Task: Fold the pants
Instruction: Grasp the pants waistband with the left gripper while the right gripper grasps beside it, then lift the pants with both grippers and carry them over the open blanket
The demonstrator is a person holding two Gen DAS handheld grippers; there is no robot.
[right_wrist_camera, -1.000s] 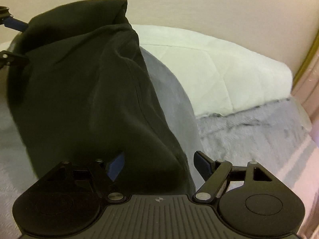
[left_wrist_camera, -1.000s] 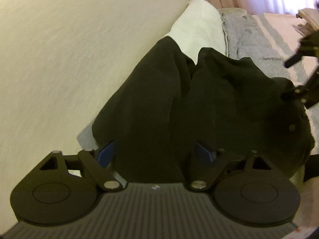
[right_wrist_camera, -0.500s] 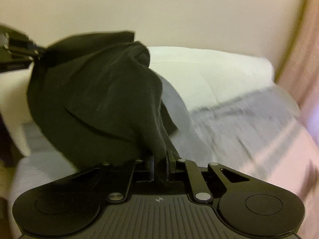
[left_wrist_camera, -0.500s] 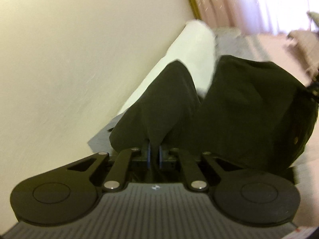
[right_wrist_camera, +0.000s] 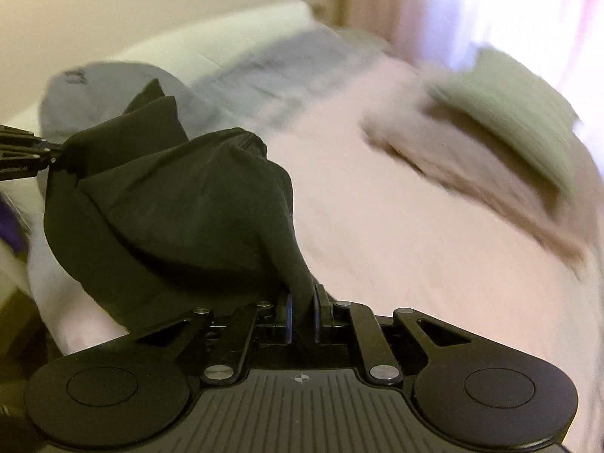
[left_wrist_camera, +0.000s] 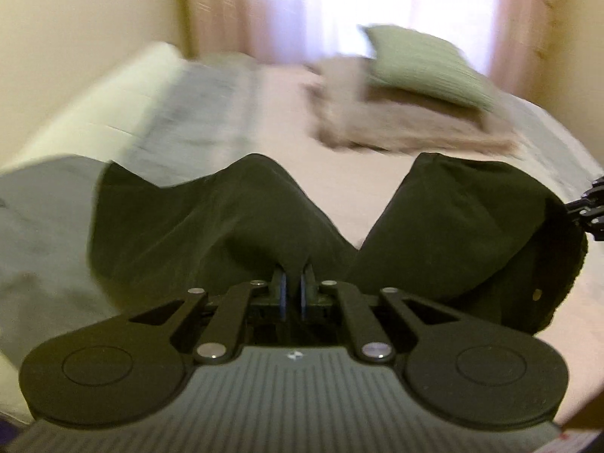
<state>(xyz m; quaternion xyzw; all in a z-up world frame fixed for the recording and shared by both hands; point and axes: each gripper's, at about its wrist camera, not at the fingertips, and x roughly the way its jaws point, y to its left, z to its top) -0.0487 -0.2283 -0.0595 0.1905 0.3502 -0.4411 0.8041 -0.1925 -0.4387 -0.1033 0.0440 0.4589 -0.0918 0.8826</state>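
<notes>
Black pants [left_wrist_camera: 234, 222] hang bunched between my two grippers above a bed. My left gripper [left_wrist_camera: 293, 287] is shut on a pinch of the black cloth, which rises in two humps ahead of it. At the right edge of the left wrist view the other gripper [left_wrist_camera: 589, 207] holds the far end of the pants. In the right wrist view my right gripper [right_wrist_camera: 302, 317] is shut on a fold of the pants [right_wrist_camera: 181, 219]. The left gripper [right_wrist_camera: 26, 151] grips the cloth at the left edge there.
The pink bedspread [left_wrist_camera: 339, 151] stretches ahead, with a grey blanket [left_wrist_camera: 211, 98] and a white quilt [left_wrist_camera: 113, 90] along the wall. A green pillow [left_wrist_camera: 426, 64] lies on a folded tan blanket [left_wrist_camera: 396, 120] near the pink curtains [left_wrist_camera: 245, 7]. The background is motion-blurred.
Both grippers closed on the pants about a second ago and have since swung with them away from the wall toward the pillow end of the bed.
</notes>
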